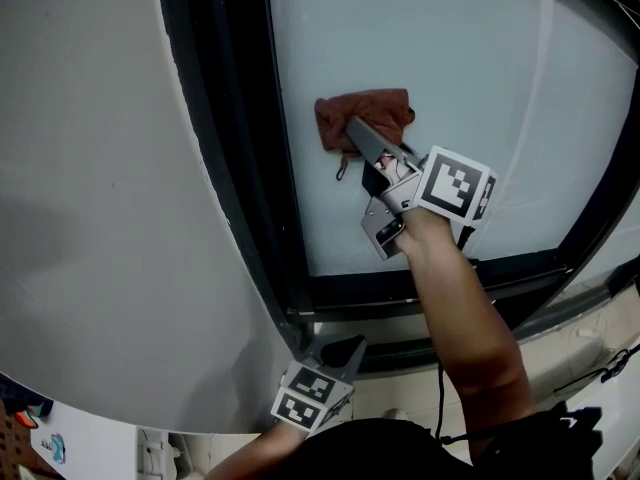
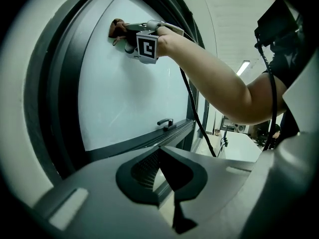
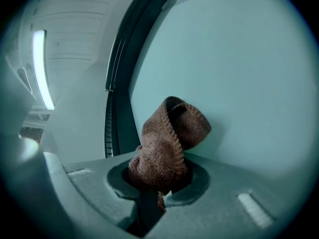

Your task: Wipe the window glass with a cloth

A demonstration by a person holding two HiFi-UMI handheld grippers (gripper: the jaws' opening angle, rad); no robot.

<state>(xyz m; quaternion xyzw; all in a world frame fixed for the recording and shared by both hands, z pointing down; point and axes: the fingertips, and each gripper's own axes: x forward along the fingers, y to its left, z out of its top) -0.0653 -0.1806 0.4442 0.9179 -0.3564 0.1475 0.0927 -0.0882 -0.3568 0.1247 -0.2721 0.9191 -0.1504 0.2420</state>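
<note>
Right gripper (image 1: 352, 128) is pinching the cloth (image 1: 368, 111), seemingly against the glass (image 1: 470, 58) at its 10 o'clock (even pressure advised); left gripper (image 2: 160, 156) idling, jaws together.

Cloth (image 1: 375, 113) on glass (image 1: 450, 48); frame (image 1: 215, 118) to L, wall (image 1: 90, 168) beyond.

Right tongs (image 1: 352, 128) pressing brown cloth (image 1: 378, 108) on window glass (image 1: 460, 58), left tongs (image 1: 343, 352) below dark frame (image 1: 400, 293)

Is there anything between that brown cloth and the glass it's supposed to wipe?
Nothing visible. The right gripper is shut on the brown cloth, which seems to rest directly against the window glass, near the dark frame at its left. The left gripper hangs low, below the pane.
</note>
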